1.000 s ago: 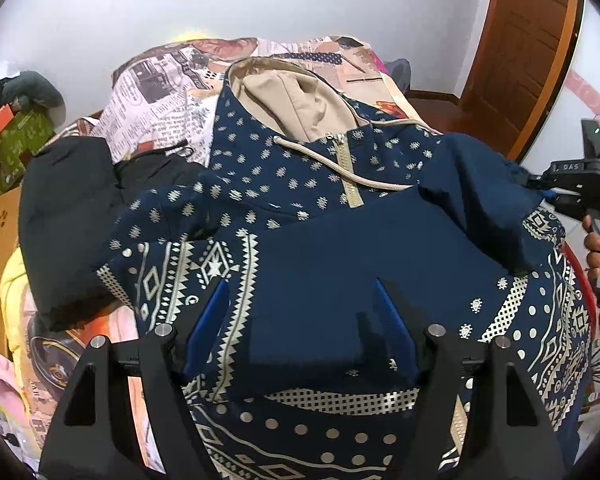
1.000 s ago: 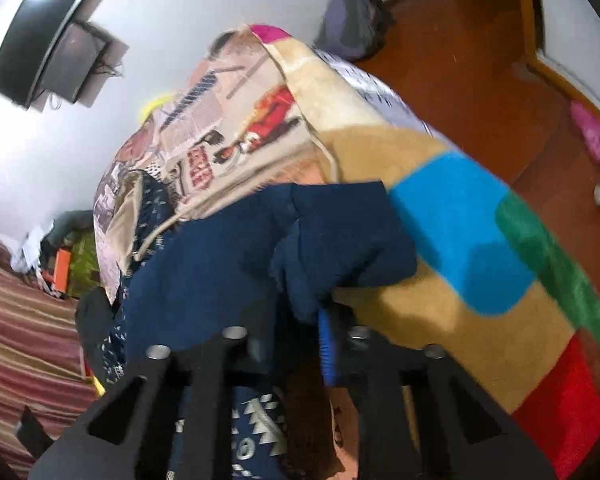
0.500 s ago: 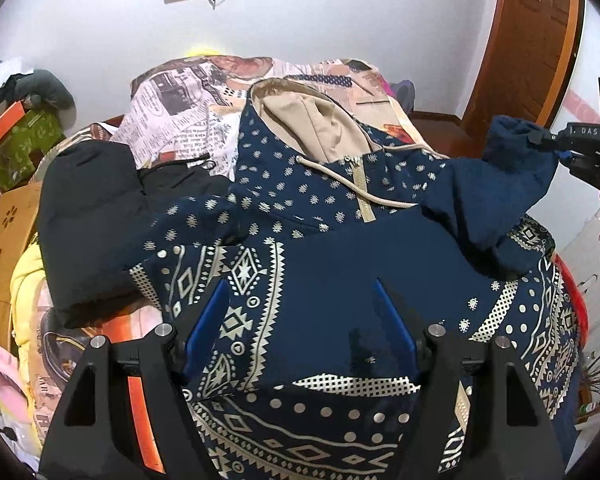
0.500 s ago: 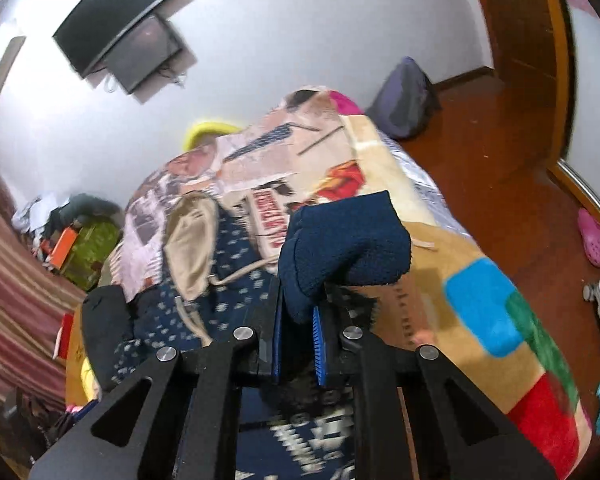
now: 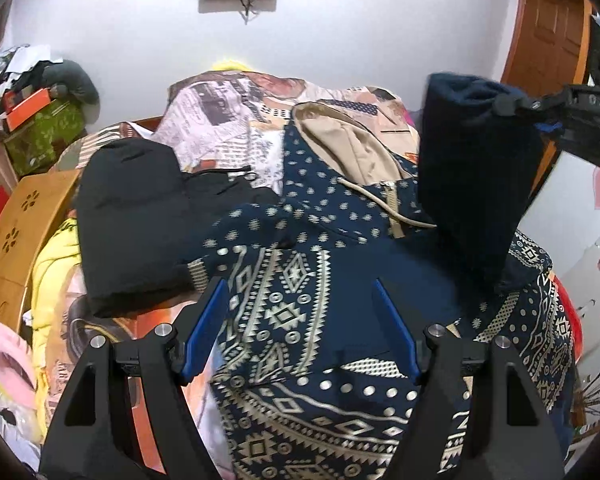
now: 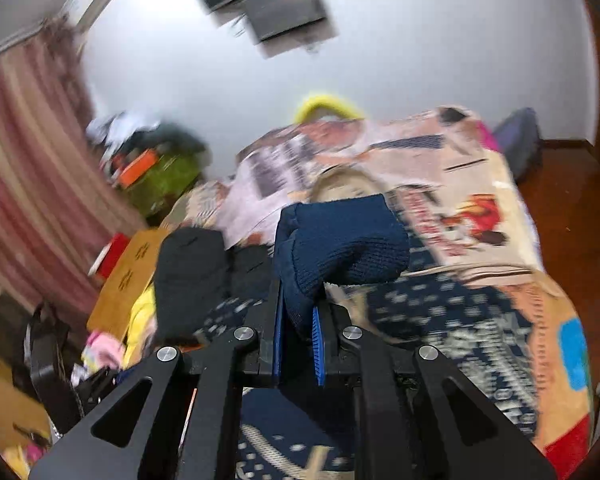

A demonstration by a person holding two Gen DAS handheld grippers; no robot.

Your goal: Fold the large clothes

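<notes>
Two views of one fold in progress. Left wrist view: the left tongs [image 5: 298, 328] stand released, their blue pads well apart and pressing on nothing, low over the hem end of the patterned hoodie [image 5: 320, 280]. The hoodie lies face up on the bed [image 5: 220, 108], its long axis running from the tongs away to the tan hood [image 5: 340, 140] near the far wall. At right, the right tongs [image 5: 540, 114] hold the navy sleeve [image 5: 472, 176] lifted above the hoodie's right side; the sleeve hangs down to the shoulder. A black garment [image 5: 132, 220] lies just beside the hoodie's left edge, so open room across the chest is limited on that side.

Right wrist view (blurred): the right tongs [image 6: 298, 340] are clenched on the knit cuff [image 6: 340, 244] of the sleeve. The hoodie body lies below and ahead of them, towards the black garment [image 6: 192, 276]. Judged next move: carry the cuff inward across the chest, short of that garment
</notes>
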